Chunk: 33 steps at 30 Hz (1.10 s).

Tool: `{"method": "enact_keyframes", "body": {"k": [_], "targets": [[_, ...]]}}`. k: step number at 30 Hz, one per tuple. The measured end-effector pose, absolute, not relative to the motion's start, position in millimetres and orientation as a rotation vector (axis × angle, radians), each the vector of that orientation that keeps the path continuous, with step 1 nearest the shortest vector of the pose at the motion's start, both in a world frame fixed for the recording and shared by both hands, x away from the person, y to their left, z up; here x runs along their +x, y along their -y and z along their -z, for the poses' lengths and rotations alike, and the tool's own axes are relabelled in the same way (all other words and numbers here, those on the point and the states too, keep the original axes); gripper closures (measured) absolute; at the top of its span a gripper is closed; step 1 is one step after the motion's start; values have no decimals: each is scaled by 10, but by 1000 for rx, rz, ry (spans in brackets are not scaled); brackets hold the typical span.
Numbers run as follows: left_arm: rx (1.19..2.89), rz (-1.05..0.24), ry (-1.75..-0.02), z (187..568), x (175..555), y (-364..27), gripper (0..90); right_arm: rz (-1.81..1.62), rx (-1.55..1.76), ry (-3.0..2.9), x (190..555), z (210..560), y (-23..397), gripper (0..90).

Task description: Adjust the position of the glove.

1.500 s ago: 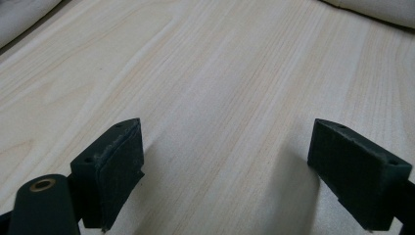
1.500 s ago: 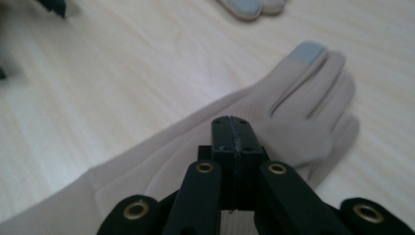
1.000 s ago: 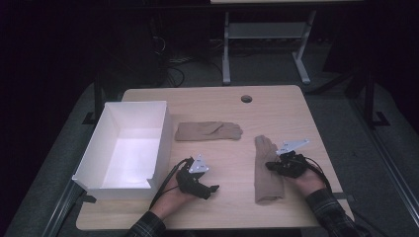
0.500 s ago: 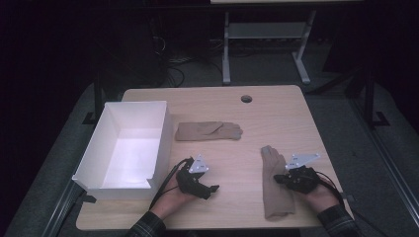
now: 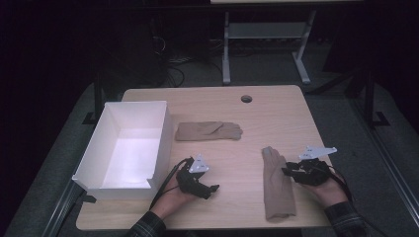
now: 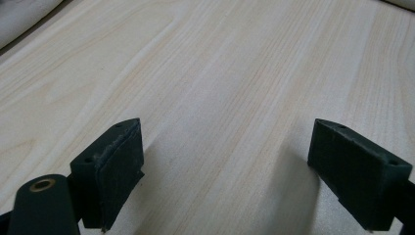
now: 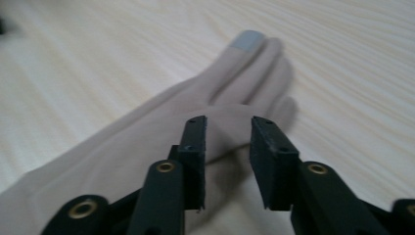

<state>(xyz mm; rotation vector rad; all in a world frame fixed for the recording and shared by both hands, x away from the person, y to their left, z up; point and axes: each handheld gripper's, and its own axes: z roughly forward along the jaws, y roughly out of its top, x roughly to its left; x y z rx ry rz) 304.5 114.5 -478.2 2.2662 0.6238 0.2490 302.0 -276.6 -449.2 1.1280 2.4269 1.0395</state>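
A tan glove [image 5: 277, 187] lies lengthwise on the wooden table [image 5: 276, 113] at the right front, its fingers pointing away from me. My right gripper [image 5: 289, 171] sits at its right edge. In the right gripper view the jaws [image 7: 227, 142] have just been opening and hover over the glove [image 7: 147, 147], a gap between the pads and no fabric pinched. The glove has a grey fingertip patch [image 7: 247, 40]. A second tan glove [image 5: 208, 131] lies crosswise mid-table. My left gripper [image 5: 210, 190] rests near the front, wide open [image 6: 240, 171] over bare wood.
A white open box [image 5: 163, 143] stands at the table's left side, beside my left hand. A cable hole [image 5: 246, 98] sits near the far edge. The grey legs of another table [image 5: 226, 54] rise behind, over a dark floor.
My right gripper has moved toward the near right, pulling the right glove a little nearer, and its jaws have parted from the fabric. The left gripper has stayed put.
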Motion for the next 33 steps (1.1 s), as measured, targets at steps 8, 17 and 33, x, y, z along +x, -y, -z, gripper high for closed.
{"method": "enact_keyframes", "body": {"k": [8,17,33], "targets": [[2272,-258,-613,4779,3052,-1148,126,-1014,1243,-2312,3307,4589,3061,470],[2273,-261,-613,4779,3063,-1132,123,-996,1349,-2219,3485,4747,3230,292],[2309,-260,-646,4738,3096,-1040,135,-971,1353,-2189,3501,4829,3252,195]]}}
